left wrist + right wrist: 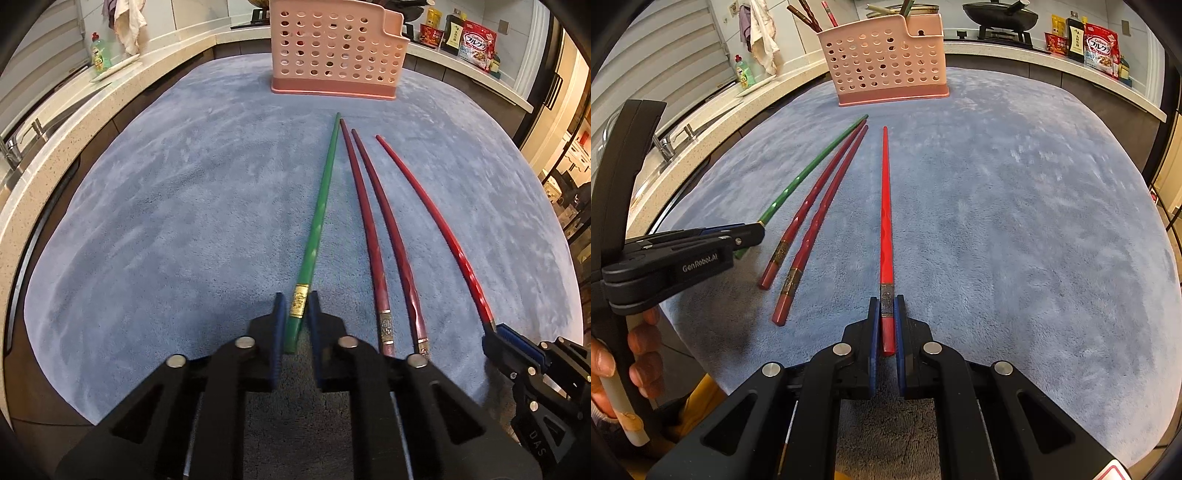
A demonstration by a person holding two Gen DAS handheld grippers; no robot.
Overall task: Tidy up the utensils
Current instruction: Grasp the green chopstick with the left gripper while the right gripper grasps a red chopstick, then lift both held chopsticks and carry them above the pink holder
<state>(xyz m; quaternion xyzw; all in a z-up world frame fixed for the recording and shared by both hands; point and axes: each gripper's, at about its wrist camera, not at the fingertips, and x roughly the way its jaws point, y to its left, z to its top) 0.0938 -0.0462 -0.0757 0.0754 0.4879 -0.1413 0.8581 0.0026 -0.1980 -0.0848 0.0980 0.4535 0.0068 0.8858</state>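
Left gripper (297, 314): jaws closed on the butt end of the green chopstick (320, 206), gripping at its gold band.
Right gripper (887, 321): jaws clamped narrow on the butt end of the bright red chopstick (885, 221), at its grey band.
Green chopstick: lies on the blue mat (166, 206), tip aimed at the pink holder (332, 48), just short of its base.
Bright red chopstick: on the mat, tip toward the pink holder, apart from the others.
Dark red chopsticks (373, 225): two, side by side between the green and bright red ones, tips toward the pink holder, held by neither gripper.
Left wrist view only: cuts off the holder's top.
Right wrist view only: chopsticks (809, 16) already standing in the pink holder; a hand (624, 365) on the left gripper's handle.
Counter (62, 107): curves behind the pink holder, carrying a green bottle (99, 53) and food packets (476, 44).
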